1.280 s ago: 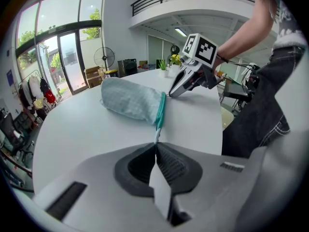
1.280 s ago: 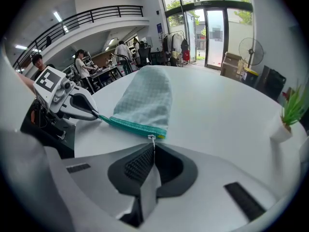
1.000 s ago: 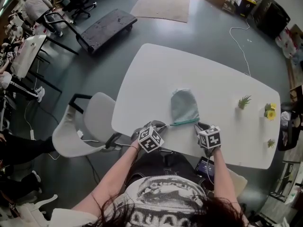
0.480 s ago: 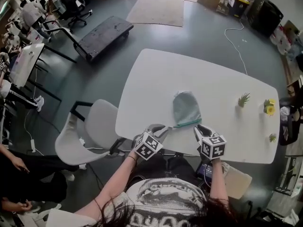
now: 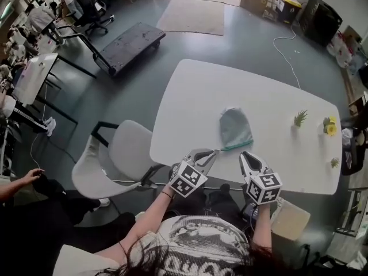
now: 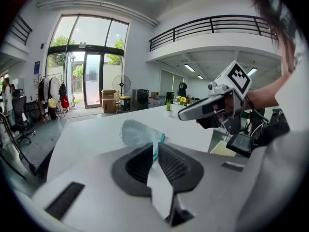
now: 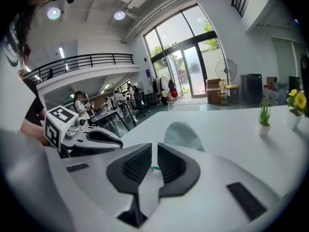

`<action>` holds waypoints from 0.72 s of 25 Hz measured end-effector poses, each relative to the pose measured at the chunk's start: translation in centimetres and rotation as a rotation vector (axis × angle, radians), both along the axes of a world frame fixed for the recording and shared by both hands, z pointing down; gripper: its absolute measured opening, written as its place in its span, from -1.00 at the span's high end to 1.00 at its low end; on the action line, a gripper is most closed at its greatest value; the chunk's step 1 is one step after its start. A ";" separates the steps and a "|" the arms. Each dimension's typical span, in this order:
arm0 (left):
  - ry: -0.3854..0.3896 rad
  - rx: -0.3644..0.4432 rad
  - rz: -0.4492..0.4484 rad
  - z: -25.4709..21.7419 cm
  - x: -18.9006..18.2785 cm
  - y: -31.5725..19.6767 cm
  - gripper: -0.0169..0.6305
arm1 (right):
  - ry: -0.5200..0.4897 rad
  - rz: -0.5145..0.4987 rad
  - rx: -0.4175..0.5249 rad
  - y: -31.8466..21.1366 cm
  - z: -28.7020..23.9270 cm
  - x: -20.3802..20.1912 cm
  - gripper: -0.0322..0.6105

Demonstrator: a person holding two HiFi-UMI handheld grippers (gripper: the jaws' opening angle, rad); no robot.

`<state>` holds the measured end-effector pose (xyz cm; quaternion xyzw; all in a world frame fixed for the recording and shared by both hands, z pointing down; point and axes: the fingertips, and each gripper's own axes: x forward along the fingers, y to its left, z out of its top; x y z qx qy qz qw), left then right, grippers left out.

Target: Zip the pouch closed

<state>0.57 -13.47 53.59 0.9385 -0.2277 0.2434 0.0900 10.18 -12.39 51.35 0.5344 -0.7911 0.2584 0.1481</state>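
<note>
A grey-green pouch (image 5: 236,128) lies flat on the white table (image 5: 270,96), its teal zipper edge (image 5: 236,148) toward me. Both grippers hover above the table's near edge, apart from the pouch. My left gripper (image 5: 211,153) points at the zipper's left end; its jaws have just been closing to a narrow gap with nothing between them. My right gripper (image 5: 245,155) is off the zipper's right end, jaws also just closing, with a slim empty gap. The left gripper view shows the pouch (image 6: 137,132) beyond my left gripper (image 6: 153,146). The right gripper view shows the pouch (image 7: 181,134) beyond my right gripper (image 7: 154,148).
A grey chair (image 5: 109,160) stands at the table's left. Small potted plants (image 5: 300,118) and a yellow flower (image 5: 329,128) sit at the table's right end. A flat cart (image 5: 129,36) and a rug (image 5: 192,16) are on the floor beyond.
Both grippers were at the ends of the zipper edge a second ago. They have since risen and drawn back toward me, and the pouch lies free on the table.
</note>
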 end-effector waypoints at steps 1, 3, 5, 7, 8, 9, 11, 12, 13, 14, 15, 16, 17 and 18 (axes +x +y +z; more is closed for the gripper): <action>0.007 0.003 0.003 -0.3 0.1 0.2 0.82 | -0.004 -0.001 0.012 0.2 -0.3 -0.3 0.80; 0.020 0.008 0.007 -0.7 0.5 0.8 0.84 | -0.006 -0.010 0.031 0.7 -0.9 -0.6 0.83; 0.030 0.011 0.005 -1.0 1.3 1.5 0.85 | -0.007 -0.023 0.048 1.5 -1.5 -0.4 0.85; 0.035 0.012 -0.003 -1.4 2.0 2.3 0.86 | -0.016 -0.039 0.063 2.4 -2.1 -0.3 0.87; 0.037 0.015 -0.011 -1.7 2.3 2.6 0.87 | -0.020 -0.052 0.071 2.9 -2.4 -0.2 0.87; 0.038 0.020 -0.021 -2.1 2.5 3.0 0.87 | -0.022 -0.066 0.077 3.5 -2.7 -0.2 0.88; 0.039 0.032 -0.040 -2.9 2.8 4.2 0.88 | -0.022 -0.093 0.087 5.0 -3.2 -0.3 0.89; 0.038 0.038 -0.048 -3.3 3.0 4.9 0.88 | -0.023 -0.106 0.094 5.8 -3.5 -0.2 0.90; 0.037 0.046 -0.054 -3.7 3.3 5.7 0.88 | -0.024 -0.117 0.102 6.6 -3.7 -0.1 0.91; 0.036 0.054 -0.059 -4.0 3.7 6.5 0.88 | -0.026 -0.127 0.111 7.3 -4.0 0.2 0.91; 0.037 0.061 -0.064 -4.3 4.1 7.3 0.89 | -0.028 -0.135 0.121 8.0 -4.3 0.5 0.91; 0.040 0.065 -0.071 -4.5 4.4 8.0 0.89 | -0.031 -0.140 0.130 8.6 -4.6 0.7 0.91; 0.045 0.066 -0.078 -4.7 4.6 8.6 0.89 | -0.034 -0.145 0.140 9.1 -4.8 0.8 0.91; 0.051 0.065 -0.087 -4.8 4.7 9.3 0.89 | -0.036 -0.150 0.148 9.6 -4.9 0.9 0.91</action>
